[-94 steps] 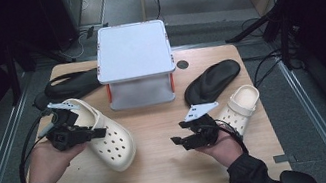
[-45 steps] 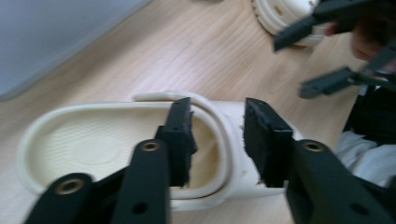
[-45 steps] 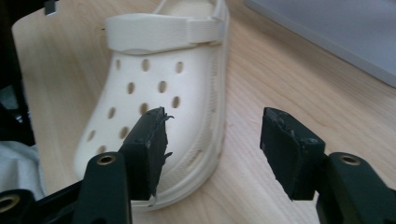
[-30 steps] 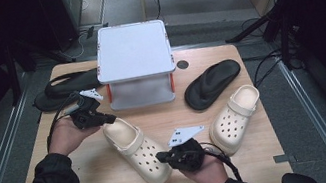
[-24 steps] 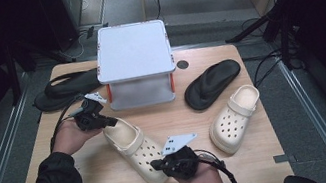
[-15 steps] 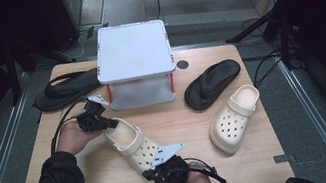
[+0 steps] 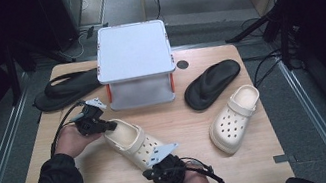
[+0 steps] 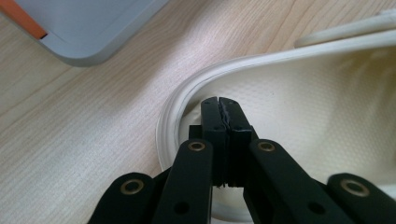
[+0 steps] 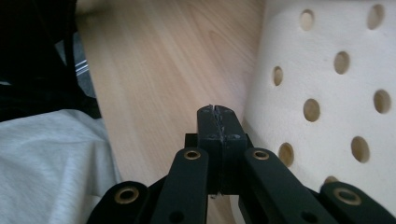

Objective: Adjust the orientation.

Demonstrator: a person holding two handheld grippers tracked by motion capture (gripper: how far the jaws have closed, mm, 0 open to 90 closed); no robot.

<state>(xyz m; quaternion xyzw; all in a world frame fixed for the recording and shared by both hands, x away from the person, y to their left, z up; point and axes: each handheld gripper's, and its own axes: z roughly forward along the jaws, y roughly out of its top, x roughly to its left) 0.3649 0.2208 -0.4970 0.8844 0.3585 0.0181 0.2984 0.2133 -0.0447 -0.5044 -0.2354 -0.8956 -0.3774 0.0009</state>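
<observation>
High view: a wooden table [image 7: 245, 168] carries a cream perforated clog [image 7: 135, 143] lying slantwise near the middle, its heel opening toward the far left and its holed toe toward the near right. The left gripper [image 7: 109, 126] sits at the clog's heel end, its tips at the heel rim, with the person's left hand [image 7: 74, 140] behind it. The right gripper [image 7: 151, 174] lies at the near edge of the table, right beside the clog's toe, with its cable [image 7: 204, 168] looping off to the right. A second cream clog [image 7: 235, 118] rests well apart on the right, toe toward the near side. Just beyond it lies a black flip-flop [image 7: 211, 83], and another black flip-flop [image 7: 65, 89] lies at the far left corner. Between the two flip-flops stands a grey lidded box [image 7: 135, 61] with orange latches. In the left gripper view, the black jaws are pressed flat together with nothing between them, their tips just inside the clog's heel rim over the textured insole. In the right gripper view, the jaws are likewise closed on nothing, their tips close against the side of the clog's perforated toe; whether they touch it is unclear.
</observation>
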